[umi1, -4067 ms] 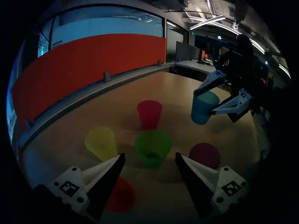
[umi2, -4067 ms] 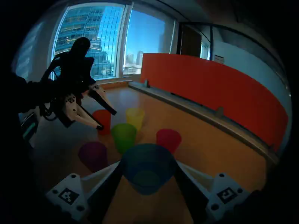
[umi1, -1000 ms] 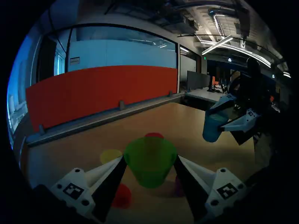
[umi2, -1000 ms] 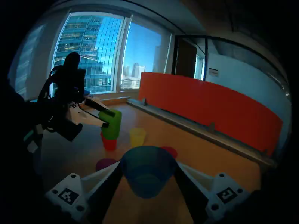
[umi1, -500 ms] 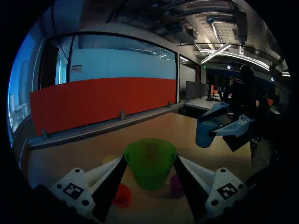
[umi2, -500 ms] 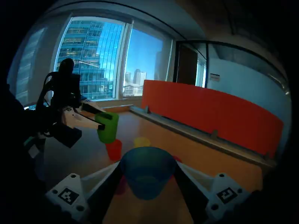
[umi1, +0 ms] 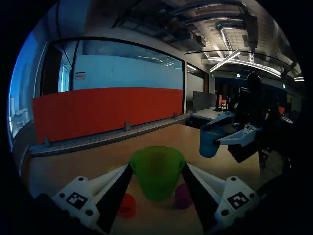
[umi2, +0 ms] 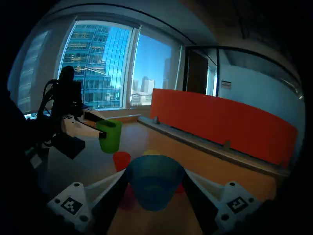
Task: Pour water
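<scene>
Step in hand: you hold both cups upright above the wooden surface, well apart from each other; I judge the pour is not yet begun.
Left gripper: its fingers are closed partway on the translucent green plastic cup, one on each side, at the lower middle of the left gripper view.
Right gripper: its fingers press the translucent blue plastic cup in the same way, at the lower middle of the right gripper view.
Contents: I cannot tell which cup carries the water.
Next move: bring one rim just above the other mouth, then tilt it slowly.
</scene>
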A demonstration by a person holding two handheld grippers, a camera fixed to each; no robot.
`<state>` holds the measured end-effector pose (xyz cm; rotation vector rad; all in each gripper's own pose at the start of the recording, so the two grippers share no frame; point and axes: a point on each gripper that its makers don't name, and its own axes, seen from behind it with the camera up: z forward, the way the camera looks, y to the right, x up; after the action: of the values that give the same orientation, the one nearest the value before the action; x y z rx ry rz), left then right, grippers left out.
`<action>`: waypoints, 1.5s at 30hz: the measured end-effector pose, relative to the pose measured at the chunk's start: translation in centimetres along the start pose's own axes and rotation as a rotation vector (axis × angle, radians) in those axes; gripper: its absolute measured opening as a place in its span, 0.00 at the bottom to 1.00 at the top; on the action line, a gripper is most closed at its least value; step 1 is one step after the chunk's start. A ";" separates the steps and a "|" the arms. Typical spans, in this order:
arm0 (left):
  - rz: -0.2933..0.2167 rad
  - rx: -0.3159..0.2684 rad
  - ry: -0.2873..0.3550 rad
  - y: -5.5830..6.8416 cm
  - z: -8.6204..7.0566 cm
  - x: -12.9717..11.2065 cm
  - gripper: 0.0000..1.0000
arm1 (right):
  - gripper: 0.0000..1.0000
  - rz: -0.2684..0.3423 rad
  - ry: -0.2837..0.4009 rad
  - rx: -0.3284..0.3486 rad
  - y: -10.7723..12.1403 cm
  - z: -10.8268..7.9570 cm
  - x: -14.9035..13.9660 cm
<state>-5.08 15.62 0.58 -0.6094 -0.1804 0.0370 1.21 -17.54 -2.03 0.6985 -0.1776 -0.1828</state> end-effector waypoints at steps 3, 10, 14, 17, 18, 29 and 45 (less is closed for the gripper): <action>0.004 -0.003 0.007 0.2 -0.4 0.0 0.88 | 0.93 0.004 0.016 0.006 -0.2 0.2 0.4; 0.008 -0.015 0.018 0.7 -0.8 -0.2 0.88 | 0.93 0.012 0.053 0.020 -0.9 1.0 1.4; 0.010 -0.019 0.031 0.8 -0.9 -0.1 0.88 | 0.93 0.018 0.077 0.019 -1.0 1.4 2.1; 0.009 -0.020 0.039 0.8 -1.0 -0.1 0.88 | 0.93 0.026 0.098 0.018 -0.9 1.6 2.7; 0.009 -0.021 0.042 0.9 -1.0 0.0 0.88 | 0.93 0.029 0.105 0.019 -0.9 1.7 2.9; 0.014 -0.029 0.077 1.0 -1.4 0.3 0.88 | 0.93 0.037 0.149 0.038 -1.2 2.3 4.5; 0.020 -0.045 0.098 1.7 -1.9 0.6 0.88 | 0.93 -0.019 0.156 0.048 -1.7 2.9 6.2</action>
<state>-4.10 15.99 -1.77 -0.6562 -0.0804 0.0221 6.39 -22.04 -0.37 0.7594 -0.0259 -0.1416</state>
